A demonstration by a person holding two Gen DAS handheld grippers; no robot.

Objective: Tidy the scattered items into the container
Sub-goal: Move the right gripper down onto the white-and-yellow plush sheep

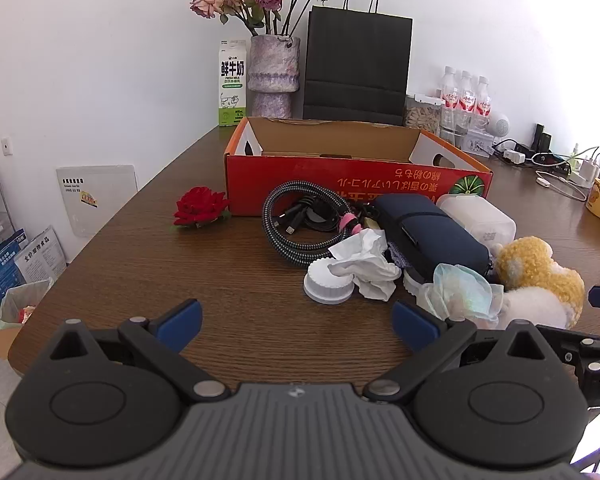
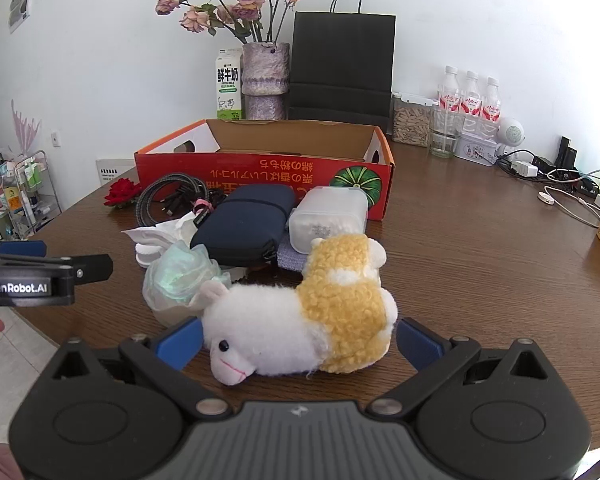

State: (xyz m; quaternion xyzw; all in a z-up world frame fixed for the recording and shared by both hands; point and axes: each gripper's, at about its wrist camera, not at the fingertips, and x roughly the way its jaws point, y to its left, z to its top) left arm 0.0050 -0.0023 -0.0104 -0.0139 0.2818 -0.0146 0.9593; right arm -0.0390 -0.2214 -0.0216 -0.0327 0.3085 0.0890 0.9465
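While both tools are hovering at the near edge of the wooden table [image 1: 148,264], nothing is being held: the right gripper [image 2: 298,340] is standing with its blue pads spread to their widest either side of the plush sheep [image 2: 300,332], not touching it, and the left gripper [image 1: 296,326] is gaping just as wide over bare wood. Judging by the clutter, tidying is only beginning. A good first grasp would be closing across the sheep's soft middle, squeezing gently, then lifting it clear of the pile. Beyond it, a crumpled tissue [image 1: 366,264], white lid [image 1: 329,286], navy pouch [image 2: 248,222], coiled cables [image 1: 304,224] and a red rose [image 1: 200,206] are lying toward the table's middle, against the open red box [image 2: 264,180], which is waiting empty-looking. Only the left view is showing the lid and cables fully; only the right view is showing the sheep's face.
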